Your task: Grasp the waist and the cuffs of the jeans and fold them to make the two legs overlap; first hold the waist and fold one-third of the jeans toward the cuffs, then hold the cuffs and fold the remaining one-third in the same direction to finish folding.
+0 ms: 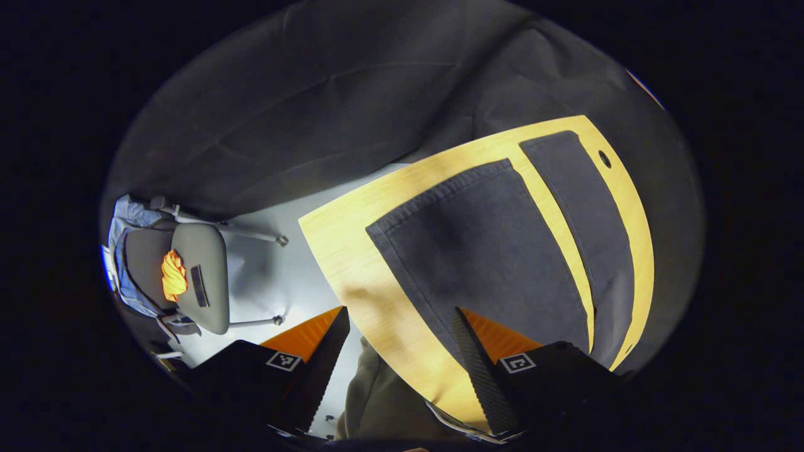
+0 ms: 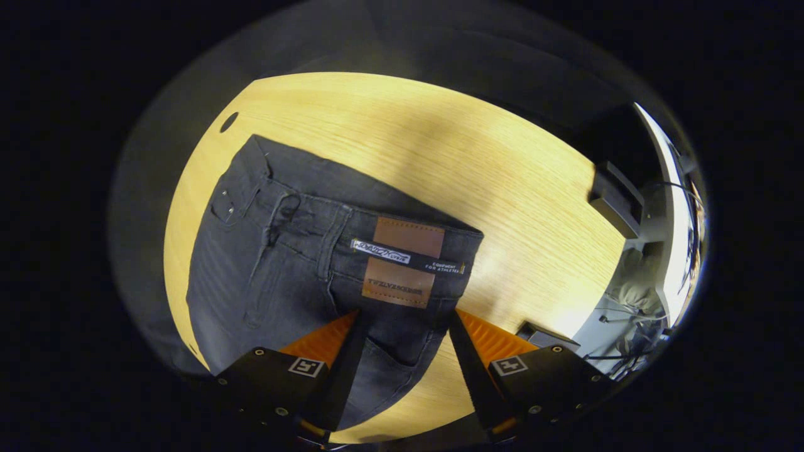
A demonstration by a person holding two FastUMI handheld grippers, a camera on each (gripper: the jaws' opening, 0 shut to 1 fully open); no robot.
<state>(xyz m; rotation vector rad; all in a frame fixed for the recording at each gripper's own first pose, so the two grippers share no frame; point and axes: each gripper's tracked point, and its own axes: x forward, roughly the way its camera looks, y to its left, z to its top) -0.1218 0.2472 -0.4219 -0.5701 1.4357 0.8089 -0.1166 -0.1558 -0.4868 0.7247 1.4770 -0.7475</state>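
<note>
Wooden table (image 2: 502, 188) under dark jeans (image 2: 282, 263), brown waistband patch (image 2: 402, 260) lettering unreadable

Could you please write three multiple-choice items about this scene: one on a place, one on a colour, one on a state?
1. Where do the jeans lie?
A. On the wooden table
B. On the chair
C. On the floor

2. What colour is the leather patch at the waist?
A. White
B. Brown
C. Green

3. In what state is the right hand-held gripper?
A. Shut on the waist
B. Shut on nothing
C. Open, with no grasp

Answers:
1. A: the right gripper view shows the dark denim spread flat on the yellow wood.
2. B: the patch is brown, crossed by a dark strip.
3. C: its two fingers stand wide apart above the waist, with denim visible between them. The left hand-held gripper is open too, near the cuffs.
</note>
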